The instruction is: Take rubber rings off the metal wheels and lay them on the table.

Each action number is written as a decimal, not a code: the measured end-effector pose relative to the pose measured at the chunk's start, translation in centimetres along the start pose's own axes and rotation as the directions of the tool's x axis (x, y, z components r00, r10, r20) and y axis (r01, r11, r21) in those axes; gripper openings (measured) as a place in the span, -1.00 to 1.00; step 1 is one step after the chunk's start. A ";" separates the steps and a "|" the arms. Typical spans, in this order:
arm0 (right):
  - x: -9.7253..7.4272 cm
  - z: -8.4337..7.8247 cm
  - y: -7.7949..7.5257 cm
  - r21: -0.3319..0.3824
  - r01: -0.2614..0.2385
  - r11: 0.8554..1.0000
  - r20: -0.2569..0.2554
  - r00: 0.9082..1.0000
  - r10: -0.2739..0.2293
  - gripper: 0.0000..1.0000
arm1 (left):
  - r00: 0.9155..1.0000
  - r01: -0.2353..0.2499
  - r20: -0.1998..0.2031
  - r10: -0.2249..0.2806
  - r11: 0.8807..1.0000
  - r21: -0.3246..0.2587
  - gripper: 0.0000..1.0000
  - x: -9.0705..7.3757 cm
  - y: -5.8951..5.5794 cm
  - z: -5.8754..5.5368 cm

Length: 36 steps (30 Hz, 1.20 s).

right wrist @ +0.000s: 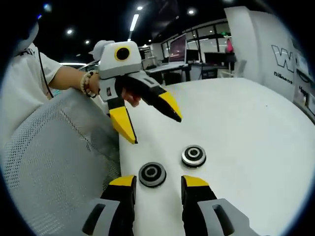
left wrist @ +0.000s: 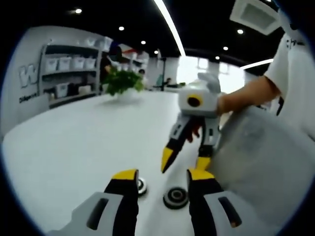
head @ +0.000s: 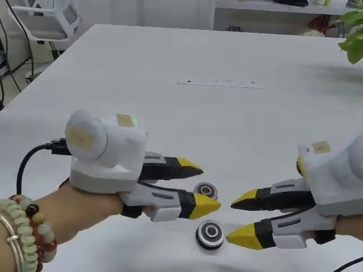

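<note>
Both tongs open, nothing held: left tongs [head: 198, 186] and right tongs [head: 233, 220] face each other tip to tip, apart, above the white table [head: 170, 113]. The near wheel [head: 210, 234] lies flat just ahead of the right tongs' lower jaw. The far wheel [head: 205, 190] lies between the left tongs' two jaws, partly hidden by one. In the right gripper view the near wheel sits just off the gap of the open jaws. Each wheel is a small flat disc with a bright metal face, a dark centre hole and a dark band round the rim, which I take for the rubber ring [head: 211, 245]; both rings are on, none on the table. Risks: the tabletop looks smooth and matte, so a wheel nudged by one tapered yellow tip will likely skid. The tips look like hard, pointed plastic and may slip off the thin ring. The wheels lie near each other, so reaching for one may knock the other. Your four tips are crowded and could clash.
</note>
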State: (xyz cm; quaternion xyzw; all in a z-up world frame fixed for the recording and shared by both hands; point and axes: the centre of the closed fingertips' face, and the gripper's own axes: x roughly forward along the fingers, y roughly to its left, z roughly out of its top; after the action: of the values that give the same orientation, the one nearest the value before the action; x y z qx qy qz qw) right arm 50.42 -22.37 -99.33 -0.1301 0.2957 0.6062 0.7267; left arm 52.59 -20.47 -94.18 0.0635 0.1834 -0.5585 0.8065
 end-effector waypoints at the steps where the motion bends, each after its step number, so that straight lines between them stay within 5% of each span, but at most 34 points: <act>1: 0.1 -0.1 0.0 0.000 -0.001 1.000 0.003 1.000 0.001 -0.34 | 1.000 0.008 -0.013 -0.008 1.000 0.005 -0.23 0.1 -0.2 -0.3; 5: 0.8 -0.6 0.3 0.024 -0.028 0.999 -0.005 1.000 0.028 -0.34 | 0.992 0.072 -0.107 -0.069 0.997 0.027 -0.30 0.7 -1.3 -2.5; 10: 1.4 -1.3 1.0 -0.022 -0.050 0.999 -0.047 0.998 0.049 -0.38 | 0.985 0.105 -0.144 -0.101 0.994 0.023 -0.35 1.3 -2.0 -3.7; 14: 1.7 -1.1 1.0 -0.064 -0.037 0.997 -0.051 0.998 0.033 -0.40 | 0.978 0.111 -0.184 -0.099 0.992 0.059 -0.43 1.8 -2.2 -4.6; 17: 1.8 -1.3 0.8 -0.071 -0.035 0.997 -0.061 0.998 0.031 -0.43 | 0.965 0.119 -0.245 -0.090 0.987 0.107 -0.60 1.9 -2.0 -5.8; 21: 2.0 -1.8 1.0 -0.077 -0.040 0.996 -0.081 0.996 0.034 -0.45 | 0.968 0.112 -0.234 -0.087 0.989 0.093 -0.61 2.1 -2.0 -5.8; 27: 2.2 -1.8 1.1 -0.090 -0.040 0.995 -0.088 0.996 0.032 -0.47 | 0.970 0.109 -0.233 -0.071 0.982 0.154 -0.65 2.5 -1.9 -5.7; 36: 2.4 -1.4 0.4 -0.104 -0.005 0.995 -0.067 0.998 -0.002 -0.56 | 0.974 0.092 -0.215 -0.064 0.988 0.124 -0.72 2.5 -1.6 -5.5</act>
State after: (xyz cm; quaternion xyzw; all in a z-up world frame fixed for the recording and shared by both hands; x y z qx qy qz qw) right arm 49.92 -21.12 -101.77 -0.1877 0.2883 0.6167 0.7080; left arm 50.61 -21.57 -100.02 0.1687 0.2326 -0.5908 0.7539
